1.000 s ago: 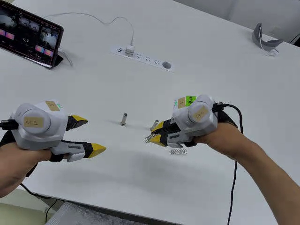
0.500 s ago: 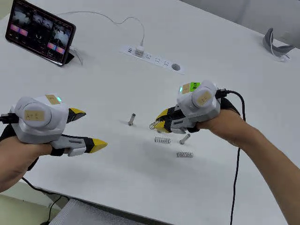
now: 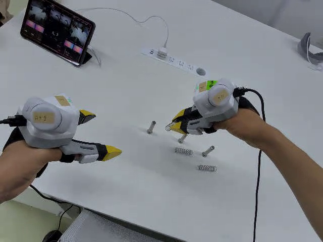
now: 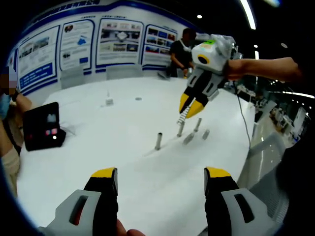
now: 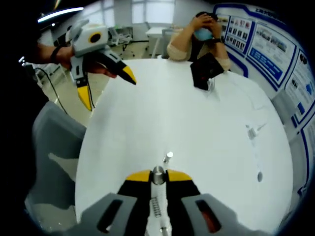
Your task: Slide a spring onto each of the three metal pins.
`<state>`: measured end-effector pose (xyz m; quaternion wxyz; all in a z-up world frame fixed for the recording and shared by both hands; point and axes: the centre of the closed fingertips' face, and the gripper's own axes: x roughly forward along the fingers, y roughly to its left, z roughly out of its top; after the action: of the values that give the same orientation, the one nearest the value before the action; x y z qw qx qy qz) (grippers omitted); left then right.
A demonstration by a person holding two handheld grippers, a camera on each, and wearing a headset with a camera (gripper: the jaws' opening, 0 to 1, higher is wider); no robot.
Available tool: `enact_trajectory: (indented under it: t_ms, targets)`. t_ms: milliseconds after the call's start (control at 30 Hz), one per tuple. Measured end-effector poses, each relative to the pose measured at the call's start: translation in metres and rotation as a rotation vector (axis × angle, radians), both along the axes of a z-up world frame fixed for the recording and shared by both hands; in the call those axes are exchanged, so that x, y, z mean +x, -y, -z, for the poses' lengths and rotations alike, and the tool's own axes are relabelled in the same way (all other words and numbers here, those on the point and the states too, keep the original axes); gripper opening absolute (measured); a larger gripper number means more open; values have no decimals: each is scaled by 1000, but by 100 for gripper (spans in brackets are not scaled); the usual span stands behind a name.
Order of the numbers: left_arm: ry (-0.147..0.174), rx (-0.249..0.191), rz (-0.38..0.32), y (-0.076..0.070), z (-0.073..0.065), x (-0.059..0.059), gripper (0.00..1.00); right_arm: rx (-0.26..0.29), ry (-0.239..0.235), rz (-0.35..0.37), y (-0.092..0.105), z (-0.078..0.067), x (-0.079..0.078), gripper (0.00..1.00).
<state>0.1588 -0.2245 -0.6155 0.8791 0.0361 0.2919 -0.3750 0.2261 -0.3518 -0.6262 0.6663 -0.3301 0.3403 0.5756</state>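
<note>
Left gripper (image 3: 101,133) hovers above the surface at the left, jaws spread wide. Right gripper (image 3: 175,123) points down and leftward — jaws pinched on a spring (image 3: 168,126), forearm stretched forward.

Right gripper (image 3: 173,125), clamped on spring (image 3: 168,126): lifted from table (image 3: 151,194) level, shifted over middle pin (image 3: 182,137). Uncovered by lift: second spring (image 3: 183,150), third pin (image 3: 208,150).

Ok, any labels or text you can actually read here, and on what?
Nothing legible.
Tan sticker on the left gripper: handwritten marks, too blurred to read.
Green sticker on the right gripper: too small.
Posters on the wall: blurred.
</note>
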Motion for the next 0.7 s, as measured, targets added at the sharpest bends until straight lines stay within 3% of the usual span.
enact_trajectory:
  t_ms: [700]
  targets:
    - [-21,-5,-27,-12,1,-3,73,-25,4,-32,-18,20,23,12]
